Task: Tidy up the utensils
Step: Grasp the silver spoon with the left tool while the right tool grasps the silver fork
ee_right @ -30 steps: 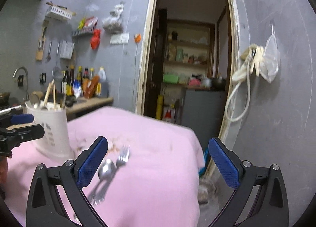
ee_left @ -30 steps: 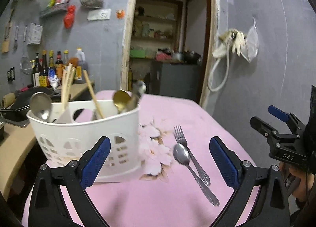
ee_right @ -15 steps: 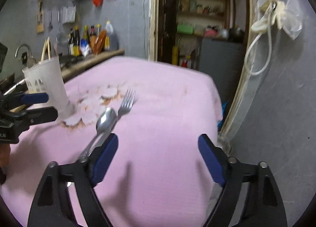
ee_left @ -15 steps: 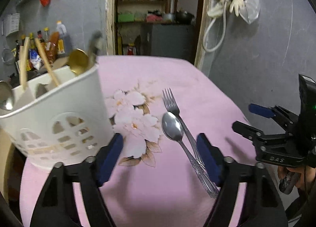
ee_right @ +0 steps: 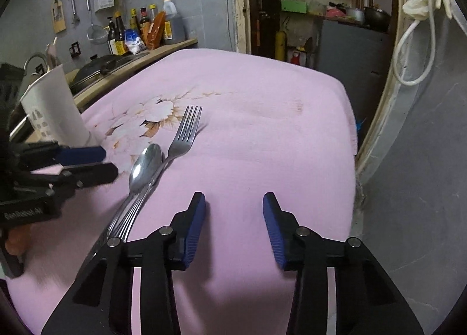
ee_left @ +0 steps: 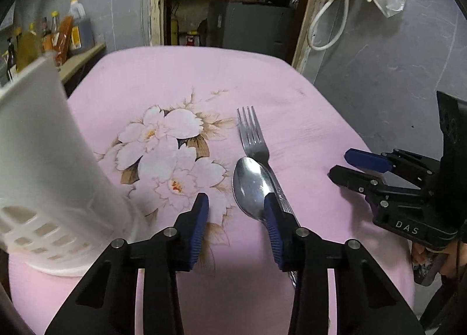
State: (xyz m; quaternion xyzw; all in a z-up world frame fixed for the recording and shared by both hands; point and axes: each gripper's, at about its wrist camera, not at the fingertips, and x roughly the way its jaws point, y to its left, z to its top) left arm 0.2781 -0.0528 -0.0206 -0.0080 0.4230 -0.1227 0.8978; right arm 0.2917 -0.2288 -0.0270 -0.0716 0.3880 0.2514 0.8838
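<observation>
A: What's the biggest thing here?

B: The desk (ee_left: 181,78), draped in a pink cloth with a white flower print (ee_left: 169,154) near its middle. Its far edge curves off before an open doorway (ee_right: 315,14); its right edge drops beside a grey wall where a white hose (ee_left: 324,28) and gloves hang.

A: And what crowds it?

B: A white plastic utensil basket (ee_left: 43,165) stands at the left edge, just beside the flowers. Behind it a counter carries sauce bottles (ee_right: 140,28). The right half of the cloth is bare, open room.

A: Where are the utensils?

B: A steel fork (ee_right: 184,133) and a spoon (ee_right: 146,162) lie side by side right of the flowers, heads toward the doorway, the spoon's handle touching the fork's.

A: The tongs?

B: The left tongs (ee_left: 236,227) have just been closing and stand partly apart over the cloth, gripping nothing; the right-hand pad overlaps the spoon bowl in the left wrist view, and I cannot tell whether it touches. The right tongs (ee_right: 233,227) have also just been closing, partly apart over bare cloth, right of the handles, holding nothing.

A: Any writing?

B: "DAS" on the right tongs' body. The lettering on the left body is too blurred.
</observation>
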